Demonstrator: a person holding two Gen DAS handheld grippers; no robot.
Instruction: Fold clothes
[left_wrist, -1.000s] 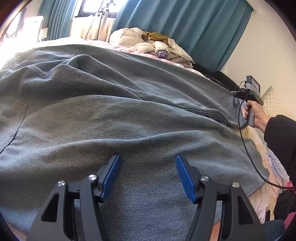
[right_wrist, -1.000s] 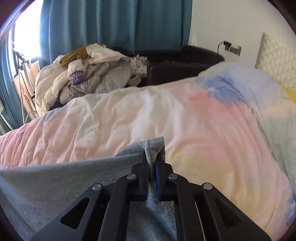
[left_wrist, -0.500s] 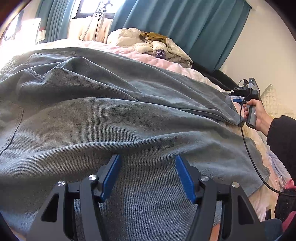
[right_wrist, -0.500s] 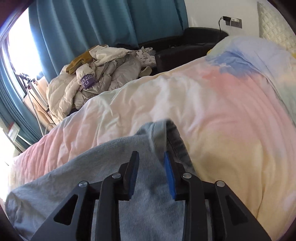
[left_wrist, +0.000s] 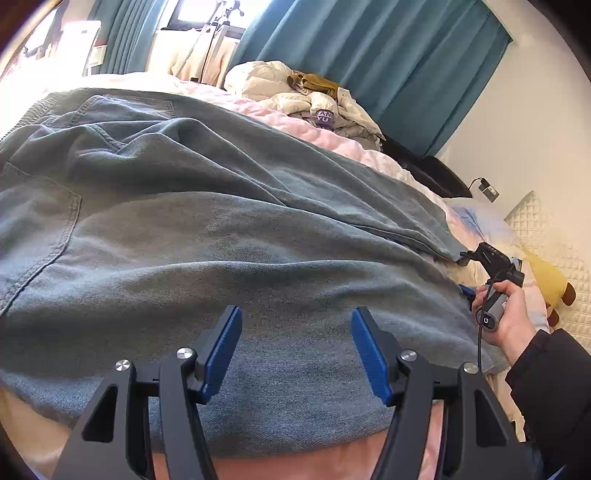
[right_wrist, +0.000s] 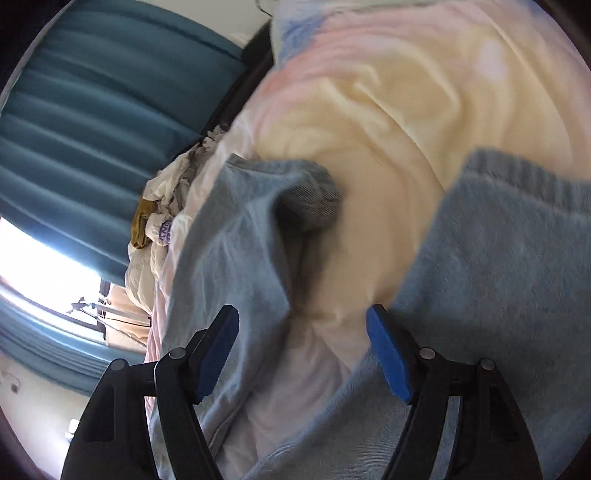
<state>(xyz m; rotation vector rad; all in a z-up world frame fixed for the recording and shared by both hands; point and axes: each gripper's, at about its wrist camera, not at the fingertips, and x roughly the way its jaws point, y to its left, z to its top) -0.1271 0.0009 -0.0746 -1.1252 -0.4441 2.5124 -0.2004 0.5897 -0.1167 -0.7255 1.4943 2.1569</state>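
One pair of blue-grey denim jeans (left_wrist: 229, 236) lies spread across the bed, its waist and a back pocket (left_wrist: 40, 229) toward the window side and its two legs running toward the wall with the headboard. It lies wide and mostly flat, with a few long wrinkles, probably so that a fold can be made cleanly; whether it is laid out for a fold or is part-way through one cannot be settled from here. In the right wrist view the two leg ends (right_wrist: 517, 229) lie apart, with a strip of the pastel duvet (right_wrist: 388, 129) showing between them; one cuff (right_wrist: 310, 199) is curled over on itself.

The left gripper (left_wrist: 295, 339) hovers low over the near leg, its two blue-padded fingers spread wide with nothing between them, likely ready to pin or pinch the cloth. The right gripper (right_wrist: 303, 343), held in one hand (left_wrist: 513, 317) with a dark sleeve, is tipped sideways over the leg ends; its jaws also stand wide apart and grip nothing, the picture being blurred.

Beyond the jeans sit one heap of pale clothes (left_wrist: 314, 99) at the far bed edge, teal curtains (left_wrist: 388, 55) and one yellow plush toy (left_wrist: 550, 284).
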